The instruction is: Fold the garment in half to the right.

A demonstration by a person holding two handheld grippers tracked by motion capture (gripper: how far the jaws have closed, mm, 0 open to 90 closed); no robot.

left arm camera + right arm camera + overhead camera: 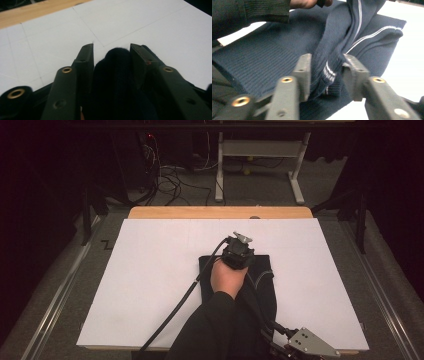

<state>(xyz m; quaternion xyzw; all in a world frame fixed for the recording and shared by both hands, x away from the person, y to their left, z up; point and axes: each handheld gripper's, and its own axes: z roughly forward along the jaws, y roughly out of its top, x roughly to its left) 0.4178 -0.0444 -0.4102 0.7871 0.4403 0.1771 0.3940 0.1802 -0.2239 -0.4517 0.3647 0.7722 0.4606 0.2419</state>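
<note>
Right gripper (325, 75), at the table's (150, 270) near edge, has a raised fold of the navy sweater (262, 62) between part-open jaws; I cannot confirm contact. Left gripper (112, 53), toward mid-table, straddles the sweater's bunched far edge, jaws likewise parted.

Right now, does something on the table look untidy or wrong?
Yes. The dark blue knitted garment is not lying flat: a fold with white stripes stands up between the jaws of the right gripper, and another bunch sits between the jaws of the left gripper. No damage shows.
</note>
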